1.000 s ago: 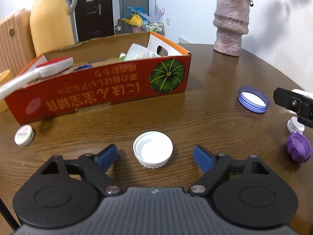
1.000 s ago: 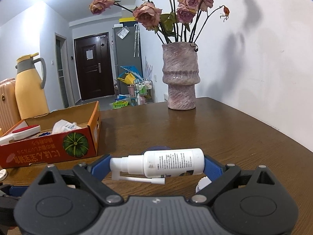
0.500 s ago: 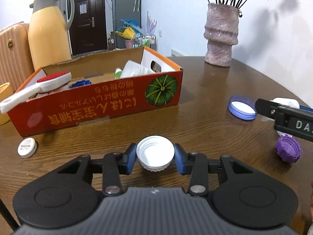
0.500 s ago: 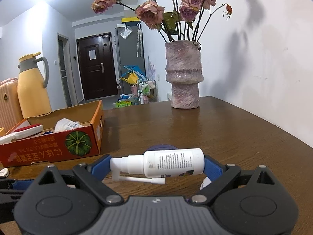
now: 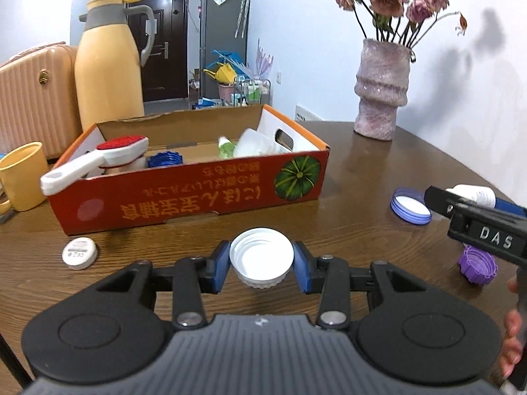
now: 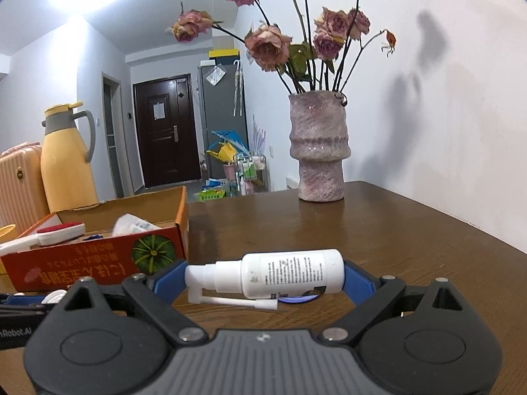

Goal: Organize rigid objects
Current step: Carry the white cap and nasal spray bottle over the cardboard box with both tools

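We see the left gripper pinching the white cap between its 2 blue pads, above the table, near the red box; the right gripper clamps the spray bottle lying crosswise between its pads

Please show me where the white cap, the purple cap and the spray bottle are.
white cap [image 5: 261, 256]: left wrist view, its hollow inside.
purple cap [image 5: 477, 267]: left wrist view, its ridged top.
spray bottle [image 6: 291, 273]: right wrist view, its printed label.
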The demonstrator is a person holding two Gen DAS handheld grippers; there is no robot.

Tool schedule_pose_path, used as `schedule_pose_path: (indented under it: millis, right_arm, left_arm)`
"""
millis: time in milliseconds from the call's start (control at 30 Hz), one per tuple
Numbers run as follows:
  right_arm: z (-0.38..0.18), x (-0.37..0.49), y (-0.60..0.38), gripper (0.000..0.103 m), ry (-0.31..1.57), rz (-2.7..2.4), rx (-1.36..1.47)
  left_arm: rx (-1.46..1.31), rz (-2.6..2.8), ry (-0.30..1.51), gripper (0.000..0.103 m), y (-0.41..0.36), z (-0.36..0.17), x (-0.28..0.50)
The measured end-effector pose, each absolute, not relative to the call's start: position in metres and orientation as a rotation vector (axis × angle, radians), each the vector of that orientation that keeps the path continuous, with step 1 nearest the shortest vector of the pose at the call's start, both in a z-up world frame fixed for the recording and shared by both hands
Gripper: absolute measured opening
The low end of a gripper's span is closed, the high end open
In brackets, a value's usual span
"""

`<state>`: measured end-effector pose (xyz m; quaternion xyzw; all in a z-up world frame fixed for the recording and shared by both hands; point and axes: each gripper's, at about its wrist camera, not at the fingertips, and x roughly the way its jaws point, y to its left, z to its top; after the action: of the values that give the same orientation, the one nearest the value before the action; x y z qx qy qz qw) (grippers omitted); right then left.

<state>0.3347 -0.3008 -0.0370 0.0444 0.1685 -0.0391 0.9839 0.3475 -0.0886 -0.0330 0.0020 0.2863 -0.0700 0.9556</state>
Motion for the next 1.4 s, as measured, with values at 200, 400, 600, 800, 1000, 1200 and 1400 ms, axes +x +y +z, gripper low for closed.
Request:
schedule_pose_path:
  millis: [200, 400, 600, 800, 1000, 1200, 1400]
  right_arm:
    - [-0.034, 0.326, -0.271, 0.097, 0.316, -0.049, 0.08]
    - [-0.03, 0.32, -0.244, 0.097, 0.291, -0.019, 0.081]
    - [-0.024, 0.32, -0.225, 0.097, 0.275, 0.0, 0.091]
    - [-0.017, 0.325, -0.207, 0.097, 0.258, 0.018, 0.083]
    - [-0.01, 0.332, -0.192, 0.097, 0.235, 0.037, 0.079]
    - [-0.005, 0.342, -0.179, 0.097, 0.228, 0.056, 0.068]
    - [0.0, 0.359, -0.168, 0.097, 0.205, 0.065, 0.067]
  left_arm:
    - [-0.008, -0.13, 0.541, 0.041, -0.068, -0.024, 0.337]
    - [-0.014, -0.105, 0.508, 0.041, -0.045, -0.017, 0.33]
    - [-0.037, -0.082, 0.483, 0.041, -0.022, -0.01, 0.326]
    - [-0.057, -0.058, 0.438, 0.041, -0.005, 0.001, 0.325]
    - [-0.092, -0.027, 0.411, 0.041, 0.011, 0.013, 0.332]
    - [-0.102, 0.0, 0.382, 0.041, 0.02, 0.022, 0.341]
    - [-0.125, 0.029, 0.364, 0.041, 0.031, 0.03, 0.357]
